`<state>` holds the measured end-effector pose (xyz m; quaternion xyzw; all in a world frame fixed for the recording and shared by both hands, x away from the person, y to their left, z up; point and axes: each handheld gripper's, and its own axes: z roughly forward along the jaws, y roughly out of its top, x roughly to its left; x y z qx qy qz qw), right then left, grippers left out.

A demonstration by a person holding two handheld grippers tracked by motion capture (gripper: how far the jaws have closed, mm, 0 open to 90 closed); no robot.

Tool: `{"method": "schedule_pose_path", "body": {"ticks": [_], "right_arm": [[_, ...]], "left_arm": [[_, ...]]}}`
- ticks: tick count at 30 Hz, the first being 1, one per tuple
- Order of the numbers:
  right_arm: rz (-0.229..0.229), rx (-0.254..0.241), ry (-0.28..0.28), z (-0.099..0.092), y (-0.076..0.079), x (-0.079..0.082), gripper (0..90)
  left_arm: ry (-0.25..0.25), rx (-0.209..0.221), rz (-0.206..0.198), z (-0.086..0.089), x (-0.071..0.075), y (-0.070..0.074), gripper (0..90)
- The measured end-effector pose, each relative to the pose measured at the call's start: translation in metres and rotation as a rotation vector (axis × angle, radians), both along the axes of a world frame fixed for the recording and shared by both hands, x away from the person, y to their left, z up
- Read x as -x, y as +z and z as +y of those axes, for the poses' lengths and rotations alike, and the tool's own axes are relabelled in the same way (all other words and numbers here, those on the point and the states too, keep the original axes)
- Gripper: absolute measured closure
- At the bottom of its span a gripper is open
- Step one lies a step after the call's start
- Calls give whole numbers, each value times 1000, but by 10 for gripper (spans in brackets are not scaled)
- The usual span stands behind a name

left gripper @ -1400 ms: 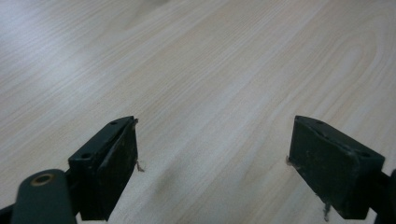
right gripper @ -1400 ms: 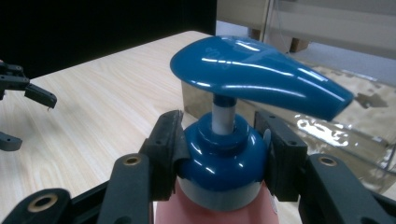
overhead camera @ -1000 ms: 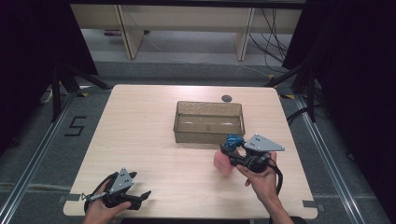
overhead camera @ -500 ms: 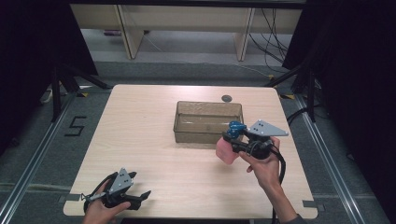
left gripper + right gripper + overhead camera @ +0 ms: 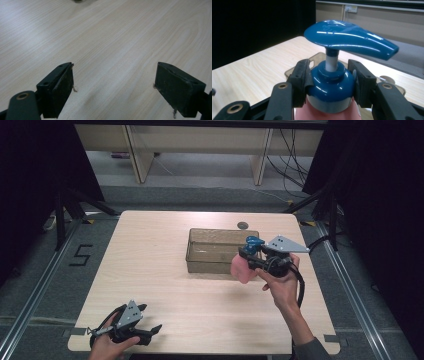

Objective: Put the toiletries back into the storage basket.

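A pink pump bottle (image 5: 243, 269) with a blue pump head (image 5: 348, 38) hangs in the air at the right front corner of a clear brownish bin (image 5: 220, 251). My right gripper (image 5: 252, 260) is shut on the bottle's blue collar (image 5: 329, 83), one pad on each side. At the table's near left corner my left gripper (image 5: 150, 332) rests low over the wood, its jaws open and nothing between them (image 5: 113, 87).
The bin stands on the light wooden table (image 5: 150, 265), right of centre toward the back. A small dark round disc (image 5: 243, 225) lies behind the bin. Dark floor and shelving legs surround the table.
My right gripper has risen and moved back toward the bin with the pink bottle in it. The left gripper has stayed where it was.
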<state>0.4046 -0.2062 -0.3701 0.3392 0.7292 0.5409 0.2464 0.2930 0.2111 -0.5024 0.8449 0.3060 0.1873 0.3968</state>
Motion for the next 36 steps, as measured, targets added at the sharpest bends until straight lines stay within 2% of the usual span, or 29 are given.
{"method": "schedule_pose_path", "body": {"ticks": [3,4,5,6,7,8,9,10,11,13,15,16,17,19,20,21,22,23,24,25,26,27,28,29,30,32,33,35,36], "right_arm": [[-19,-1,-6,-1,3,-5,536],[1,-16,-15,0,4,-6,536],[-17,-7,-12,-1,5,-9,536],[-5,-29,-9,0,6,-11,536],[-16,-11,-19,-1,8,-13,536],[-8,-15,-13,-1,8,-15,536],[-16,-8,-23,-1,9,-17,536],[-9,-13,-15,-1,9,-18,536],[-16,-8,-30,-1,10,-20,536],[-3,-19,-31,0,10,-24,536],[-10,-24,-43,0,10,-27,536],[13,-34,-35,0,10,-28,536],[1,-19,-47,0,10,-30,536],[-6,-23,-41,0,9,-34,536],[24,-30,-51,1,10,-33,536],[-5,-21,-53,0,9,-36,536],[17,-31,-58,1,9,-36,536],[18,-33,-58,1,9,-38,536],[-5,-14,-58,0,9,-41,536],[10,-31,-54,2,9,-42,536],[4,-21,-60,1,9,-44,536],[10,-25,-67,0,9,-45,536],[0,-33,-65,0,8,-47,536],[2,-22,-72,0,9,-48,536],[6,-29,-72,0,8,-50,536],[15,-45,-76,-1,7,-53,537],[7,-42,-80,-2,6,-55,536],[18,-46,-88,-2,5,-57,536],[9,-32,-93,-3,4,-59,537]], "left_arm": [[2,-13,-16,0,-2,-1,152],[11,9,-7,-2,-1,-2,152],[8,1,8,-1,0,-1,152],[4,-19,0,0,-1,-1,152],[7,-9,-13,0,-2,-1,152],[13,11,-5,-1,-1,-2,152],[11,-7,-8,0,-2,-1,152],[14,-12,-5,0,-1,-1,152],[13,-18,-5,1,-1,-1,152],[15,-10,-5,0,-1,-1,152],[5,-1,-7,0,-1,-1,152],[10,-9,2,0,0,0,152],[13,-8,2,0,0,0,152],[0,-2,2,0,-1,0,152],[3,-3,-9,0,-1,-1,152],[0,-16,-11,0,-1,0,152],[-2,-12,-1,0,0,0,152],[4,-2,4,0,0,0,152],[0,-8,-9,0,-1,0,152],[-4,-18,-11,1,-2,1,152],[-4,-1,-11,0,-1,-1,152],[2,-13,-1,0,0,0,152],[2,-6,3,0,0,0,152],[12,-7,0,0,0,0,152],[-5,-11,-10,1,-2,0,152],[0,-19,-11,0,-1,0,152],[1,-15,-8,0,0,0,152],[0,-4,2,0,0,0,152],[-3,-5,-9,0,-2,-1,152]]}}
